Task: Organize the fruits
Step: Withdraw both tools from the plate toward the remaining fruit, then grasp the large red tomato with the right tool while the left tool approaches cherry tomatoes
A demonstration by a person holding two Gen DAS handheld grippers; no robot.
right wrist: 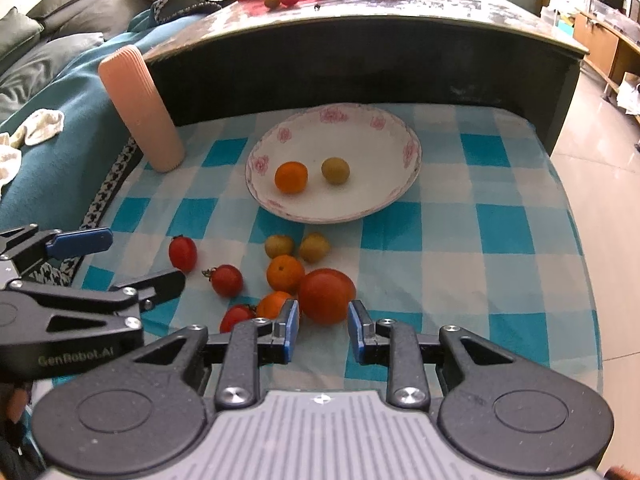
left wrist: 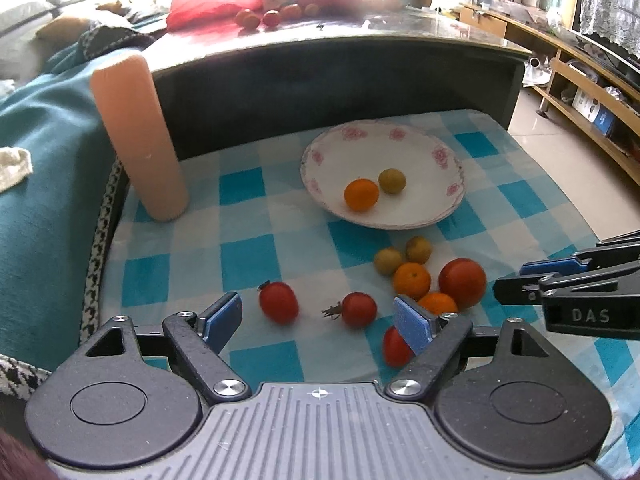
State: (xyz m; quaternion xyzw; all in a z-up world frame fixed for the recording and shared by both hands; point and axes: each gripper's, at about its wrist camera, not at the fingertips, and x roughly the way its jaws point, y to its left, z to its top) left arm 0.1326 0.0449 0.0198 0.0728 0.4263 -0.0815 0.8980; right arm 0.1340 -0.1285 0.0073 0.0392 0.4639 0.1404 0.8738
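Note:
A white plate with pink flowers holds an orange and a yellow-green fruit. In front of it on the checked cloth lie two more yellow-green fruits, two oranges, a big tomato and three cherry tomatoes. My left gripper is open wide, low over the cloth, with one cherry tomato just ahead between its fingers, untouched. My right gripper has its jaws drawn close and empty, the tips just short of the big tomato.
A ribbed peach-coloured cylinder stands at the back left of the cloth. A dark raised table rises behind the plate, with more fruit and a red bag on top. A teal sofa cover borders the left; tiled floor lies right.

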